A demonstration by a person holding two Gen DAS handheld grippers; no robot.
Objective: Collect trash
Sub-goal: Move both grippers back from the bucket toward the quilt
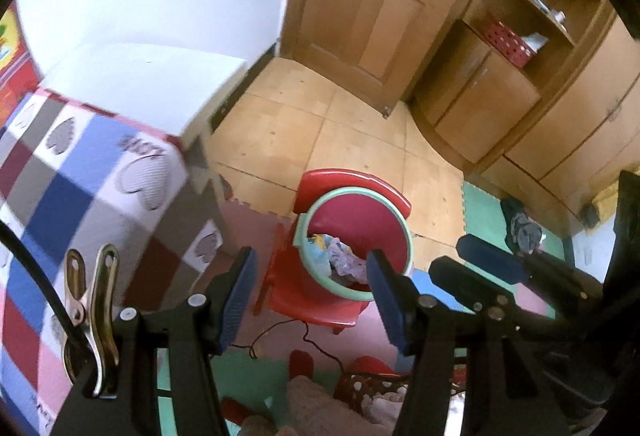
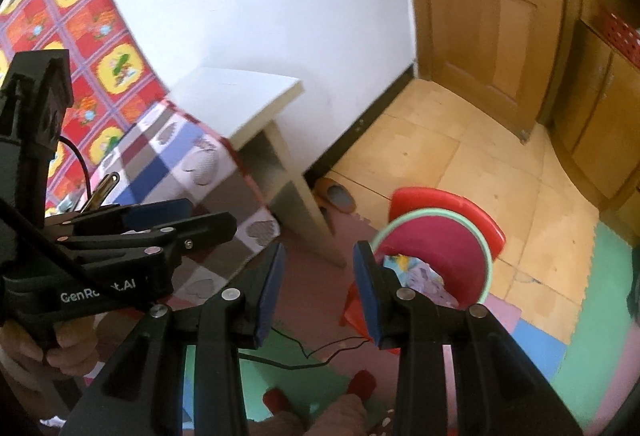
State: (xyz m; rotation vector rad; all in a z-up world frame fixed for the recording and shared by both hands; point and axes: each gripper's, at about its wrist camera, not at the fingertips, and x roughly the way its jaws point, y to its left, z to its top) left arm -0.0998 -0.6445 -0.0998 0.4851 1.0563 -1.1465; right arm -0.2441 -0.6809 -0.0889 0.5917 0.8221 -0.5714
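The bin point(image 1: 400, 224) looks like smooth, glossy red plastic with a pale green rim, and it stands on a glossy red plastic chair point(image 1: 320, 300). Crumpled paper and soft printed wrappers point(image 1: 340, 256) fill it. The floor point(image 1: 288, 124) is matt tan tile, with matt foam mats point(image 1: 480, 212) along its near edge. The door point(image 1: 380, 8) and cabinet point(image 1: 520, 104) are varnished wood with a soft sheen. The bedcover point(image 1: 72, 172) is soft, matt woven cloth. Each gripper's frame point(image 1: 180, 336) is matt black plastic with ribbed blue pads point(image 1: 240, 300), shiny metal pins, and a brassy metal clip point(image 1: 96, 312).
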